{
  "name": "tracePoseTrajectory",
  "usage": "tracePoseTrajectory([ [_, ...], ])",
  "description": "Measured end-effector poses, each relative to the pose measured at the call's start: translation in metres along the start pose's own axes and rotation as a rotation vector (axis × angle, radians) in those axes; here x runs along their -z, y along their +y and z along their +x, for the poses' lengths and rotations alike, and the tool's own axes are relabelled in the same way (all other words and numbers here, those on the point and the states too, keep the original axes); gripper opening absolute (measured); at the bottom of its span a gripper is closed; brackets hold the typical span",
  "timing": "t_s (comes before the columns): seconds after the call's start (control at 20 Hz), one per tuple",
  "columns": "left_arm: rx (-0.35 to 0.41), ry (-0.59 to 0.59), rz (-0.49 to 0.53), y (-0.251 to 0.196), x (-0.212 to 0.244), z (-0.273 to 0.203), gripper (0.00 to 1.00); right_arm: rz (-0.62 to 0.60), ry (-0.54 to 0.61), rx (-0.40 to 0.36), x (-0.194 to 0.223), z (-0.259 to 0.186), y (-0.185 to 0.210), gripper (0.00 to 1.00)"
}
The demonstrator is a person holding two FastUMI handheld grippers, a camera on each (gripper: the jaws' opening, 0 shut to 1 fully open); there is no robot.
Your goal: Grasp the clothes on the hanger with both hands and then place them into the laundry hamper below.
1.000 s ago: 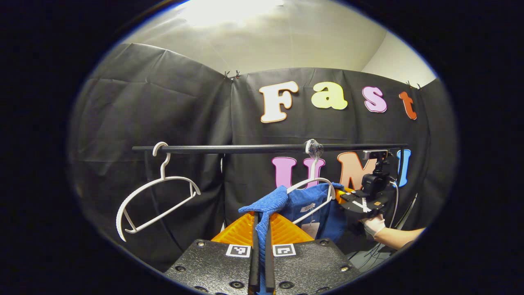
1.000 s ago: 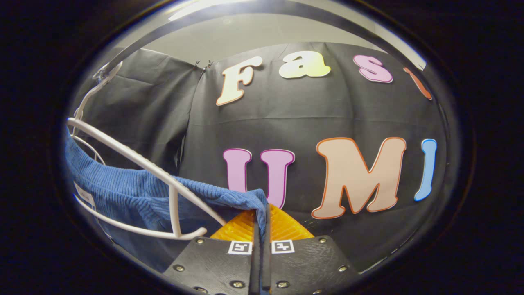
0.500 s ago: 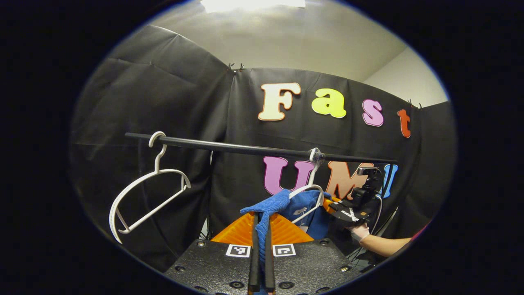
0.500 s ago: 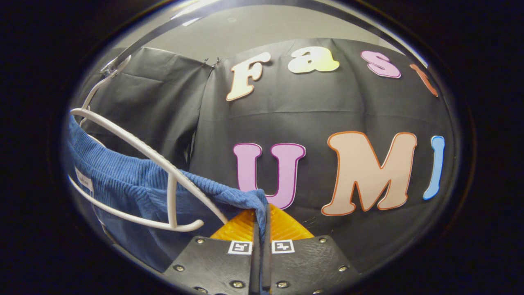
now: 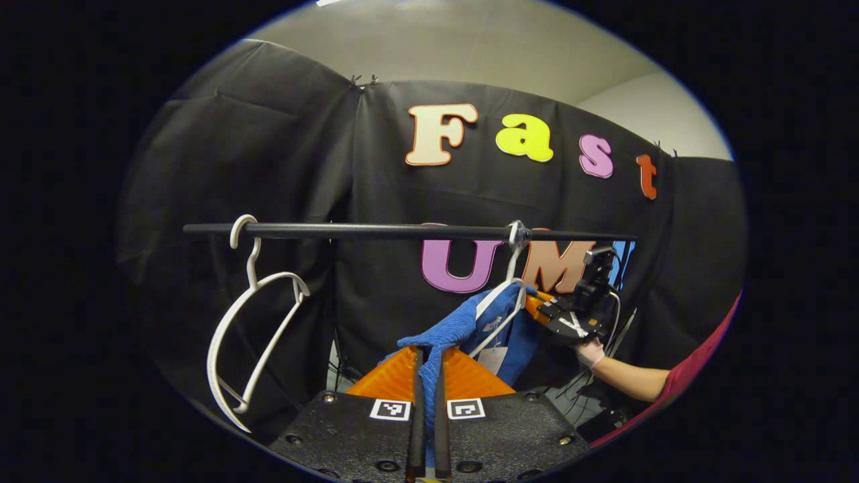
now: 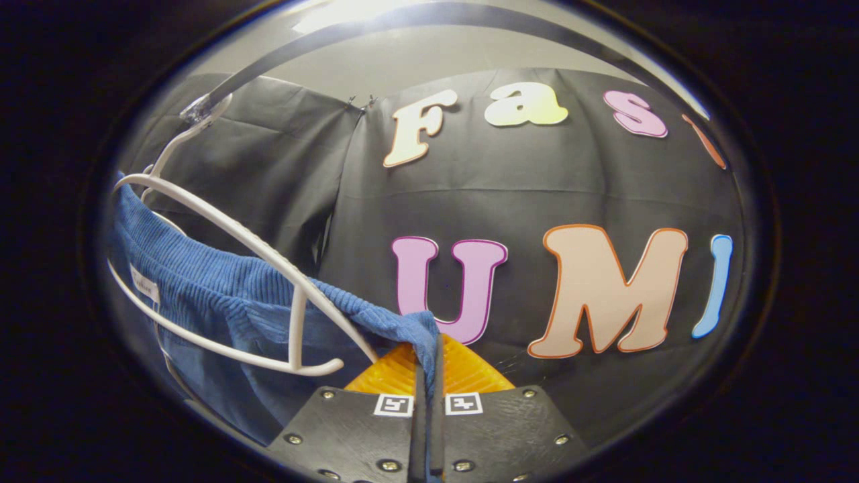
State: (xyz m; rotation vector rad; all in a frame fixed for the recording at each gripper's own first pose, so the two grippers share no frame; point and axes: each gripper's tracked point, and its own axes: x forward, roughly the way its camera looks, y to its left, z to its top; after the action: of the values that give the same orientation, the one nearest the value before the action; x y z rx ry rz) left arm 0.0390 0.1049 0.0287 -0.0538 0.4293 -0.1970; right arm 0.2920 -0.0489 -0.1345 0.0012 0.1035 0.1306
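Observation:
A blue ribbed garment (image 5: 493, 325) hangs on a white hanger (image 5: 504, 302) from the black rail (image 5: 376, 231). My left gripper (image 5: 427, 376) is shut on one shoulder corner of the garment, pulled towards the camera. In the right gripper view my right gripper (image 6: 427, 365) is shut on the other corner of the blue garment (image 6: 221, 302), which lies under the white hanger (image 6: 268, 258). The left gripper view also has the right gripper (image 5: 560, 315) farther off, at the garment's right side, held by a gloved hand (image 5: 590, 352).
A second white hanger (image 5: 251, 315) hangs bare at the rail's left end and swings tilted. Black cloth walls stand close behind the rail. Cables hang below the far hand. A red sleeve (image 5: 691, 376) is at the right edge.
The left gripper has drawn back and dropped, stretching the garment's corner off the hanger. The bare hanger has swung to a steeper tilt. The right gripper keeps its hold with little shift.

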Motion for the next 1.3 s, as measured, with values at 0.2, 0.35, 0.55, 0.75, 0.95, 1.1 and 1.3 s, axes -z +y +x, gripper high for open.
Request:
tracePoseTrajectory([
  [0.2,-0.008,0.069,0.117,0.011,0.003,-0.002,0.06,0.006,0.003,-0.009,-0.001,-0.001,0.002,0.04],
  [0.35,-0.019,0.086,0.1,0.02,0.012,0.001,0.06,0.018,0.006,-0.005,-0.002,-0.002,0.003,0.04],
  [0.55,-0.06,0.093,0.097,0.043,0.025,0.007,0.06,0.019,0.019,-0.015,-0.002,-0.005,0.005,0.03],
  [0.75,-0.109,0.081,0.07,0.061,0.038,0.014,0.06,0.038,0.04,-0.015,0.005,-0.003,0.007,0.03],
  [0.95,-0.132,0.066,0.022,0.07,0.051,0.02,0.06,0.024,0.054,-0.008,0.006,-0.006,0.003,0.03],
  [1.1,-0.146,0.051,0.031,0.072,0.058,0.025,0.06,0.028,0.066,0.0,0.01,-0.006,0.003,0.04],
  [1.3,-0.149,0.027,0.007,0.07,0.066,0.027,0.06,0.029,0.081,0.018,0.011,-0.008,0.001,0.03],
])
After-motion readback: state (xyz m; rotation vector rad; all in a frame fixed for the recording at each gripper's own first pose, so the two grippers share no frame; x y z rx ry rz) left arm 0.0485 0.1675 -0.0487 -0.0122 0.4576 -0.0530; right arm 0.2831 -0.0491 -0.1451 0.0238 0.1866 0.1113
